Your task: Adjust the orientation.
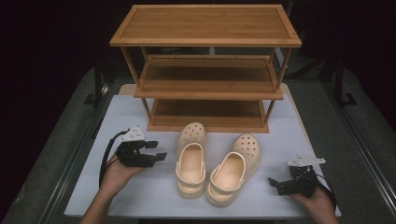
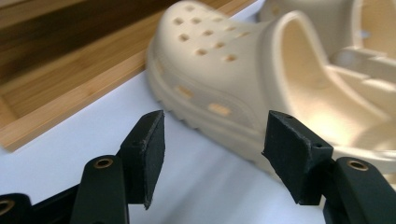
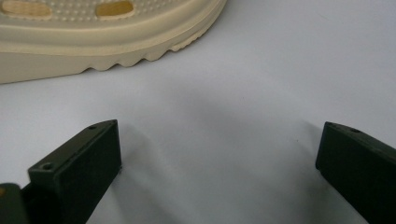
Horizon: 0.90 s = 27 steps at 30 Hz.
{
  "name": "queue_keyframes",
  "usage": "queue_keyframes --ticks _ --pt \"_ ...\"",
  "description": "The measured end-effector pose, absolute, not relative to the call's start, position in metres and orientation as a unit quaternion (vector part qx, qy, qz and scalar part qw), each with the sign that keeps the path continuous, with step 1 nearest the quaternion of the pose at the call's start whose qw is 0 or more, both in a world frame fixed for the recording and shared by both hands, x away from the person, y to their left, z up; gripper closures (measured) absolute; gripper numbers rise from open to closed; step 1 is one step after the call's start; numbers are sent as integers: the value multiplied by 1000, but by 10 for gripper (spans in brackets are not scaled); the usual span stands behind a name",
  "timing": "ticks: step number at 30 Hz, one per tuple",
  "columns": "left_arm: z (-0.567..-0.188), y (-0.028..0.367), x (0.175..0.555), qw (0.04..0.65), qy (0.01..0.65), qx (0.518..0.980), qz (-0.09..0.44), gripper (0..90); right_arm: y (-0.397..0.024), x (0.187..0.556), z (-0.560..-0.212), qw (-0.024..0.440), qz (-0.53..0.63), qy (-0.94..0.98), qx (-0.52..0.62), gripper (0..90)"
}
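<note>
Now both grippers flank the cream clogs before the bamboo rack [image 1: 205, 41].
Left gripper [image 1: 156, 150], palm up, angles toward the left clog [image 1: 191, 158], jaws apart, empty; right gripper [image 1: 275, 183] lies low beside the right clog [image 1: 234, 169], jaws wide.

A three-tier bamboo shoe rack [image 1: 205, 70] stands at the far edge of a white table [image 1: 140, 186], all three shelves bare. Grey carpeted floor [image 1: 56, 140] flanks the rack on both sides, with darkness behind it.
</note>
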<state>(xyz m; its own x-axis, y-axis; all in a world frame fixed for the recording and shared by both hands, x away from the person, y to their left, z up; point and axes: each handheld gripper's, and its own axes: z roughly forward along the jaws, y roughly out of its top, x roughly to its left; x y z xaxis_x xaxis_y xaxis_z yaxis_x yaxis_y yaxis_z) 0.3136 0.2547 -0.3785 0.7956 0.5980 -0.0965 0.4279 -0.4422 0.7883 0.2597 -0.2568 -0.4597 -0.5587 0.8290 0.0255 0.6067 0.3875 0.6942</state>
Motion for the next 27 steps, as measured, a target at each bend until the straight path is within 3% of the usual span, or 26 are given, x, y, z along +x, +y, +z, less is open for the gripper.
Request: queue_keyframes --ticks 19,27 --pt "-382 202 317 435 278 851 99 376 -257 260 -460 166 337 816 439 0" --pt "-390 184 317 406 276 861 130 514 -257 260 -460 166 337 816 439 0"
